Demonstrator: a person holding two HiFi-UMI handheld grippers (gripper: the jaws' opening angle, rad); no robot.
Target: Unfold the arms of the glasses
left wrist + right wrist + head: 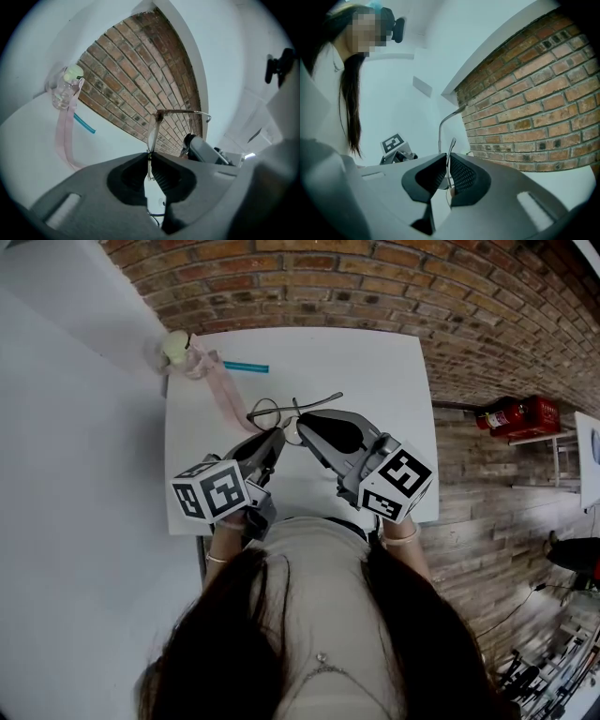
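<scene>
Two grippers: left gripper, right gripper. One glasses pinched in both jaws. Beyond them, one bottle and one blue stick.

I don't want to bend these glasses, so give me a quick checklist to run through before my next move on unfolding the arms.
1. Grip of the left gripper: ok, jaws shut on the frame of the glasses.
2. Grip of the right gripper: ok, jaws shut on a thin part of the glasses.
3. One arm open: ok, it sticks out from the frame.
4. Other arm open: cannot tell.
5. Clutter: ok, the pink strap and teal stick lie on the table, apart from the glasses.
</scene>
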